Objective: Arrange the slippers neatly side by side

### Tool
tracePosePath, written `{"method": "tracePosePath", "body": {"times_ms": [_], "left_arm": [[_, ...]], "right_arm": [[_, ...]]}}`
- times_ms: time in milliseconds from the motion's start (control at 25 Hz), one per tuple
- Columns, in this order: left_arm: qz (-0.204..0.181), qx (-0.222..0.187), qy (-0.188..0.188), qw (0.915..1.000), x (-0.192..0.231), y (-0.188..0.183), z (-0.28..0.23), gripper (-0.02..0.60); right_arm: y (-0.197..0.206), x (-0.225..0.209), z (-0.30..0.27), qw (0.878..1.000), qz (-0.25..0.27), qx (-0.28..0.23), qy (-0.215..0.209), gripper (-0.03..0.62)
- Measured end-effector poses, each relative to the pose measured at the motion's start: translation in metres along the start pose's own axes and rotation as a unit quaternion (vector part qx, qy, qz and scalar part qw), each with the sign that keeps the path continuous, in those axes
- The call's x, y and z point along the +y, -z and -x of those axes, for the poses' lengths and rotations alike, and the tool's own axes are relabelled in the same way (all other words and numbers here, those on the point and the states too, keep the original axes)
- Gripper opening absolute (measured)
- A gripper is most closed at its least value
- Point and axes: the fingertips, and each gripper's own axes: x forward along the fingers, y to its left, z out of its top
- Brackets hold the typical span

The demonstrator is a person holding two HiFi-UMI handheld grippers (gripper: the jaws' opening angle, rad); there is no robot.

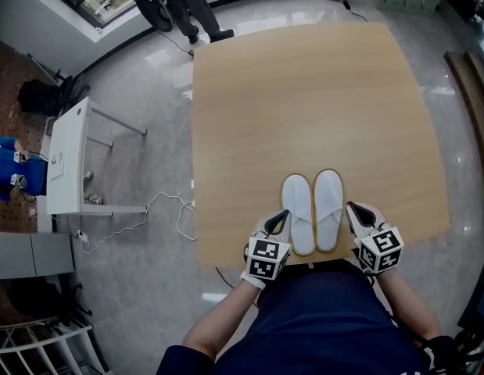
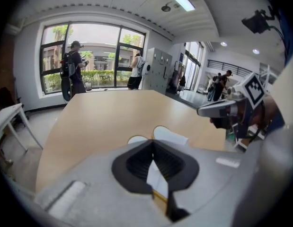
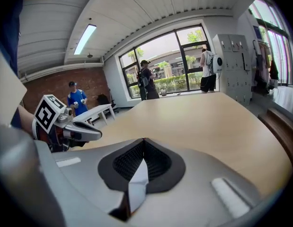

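Left gripper point(image 1: 281, 219) and right gripper point(image 1: 356, 212) both had jaws pressed together, empty. They flanked the slippers point(image 1: 313, 209), one just beside each outer edge. The pair lay touching on the table point(image 1: 304, 92), long axes parallel, toes away; neither gripper clearly nearer.

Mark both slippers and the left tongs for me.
left slipper point(image 1: 297, 209): head view, on its white top, midway along its length.
right slipper point(image 1: 329, 203): head view, on its white top, midway along its length.
left tongs point(image 1: 284, 216): head view, at the dark tips beside the left slipper.
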Motion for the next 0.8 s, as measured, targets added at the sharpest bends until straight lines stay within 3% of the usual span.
{"method": "tracePosePath", "body": {"times_ms": [120,360,600,800], "left_arm": [[0.027,-0.017,0.014,0.9994,-0.005,-0.017,0.011,0.005],[0.017,-0.060,0.058,0.9963,-0.041,-0.058,0.020,0.005],[0.021,-0.119,0.084,0.9891,-0.061,-0.085,0.042,0.005],[0.028,-0.124,0.086,0.9882,-0.060,-0.088,0.055,0.005]], "right_arm": [[-0.025,0.008,0.007,1.000,0.000,-0.031,-0.002,0.011],[-0.060,0.041,0.015,0.997,0.022,-0.060,-0.040,0.011],[-0.083,0.065,0.030,0.988,-0.010,-0.128,-0.084,0.011],[-0.088,0.069,0.037,0.987,0.005,-0.138,-0.083,0.011]]}}
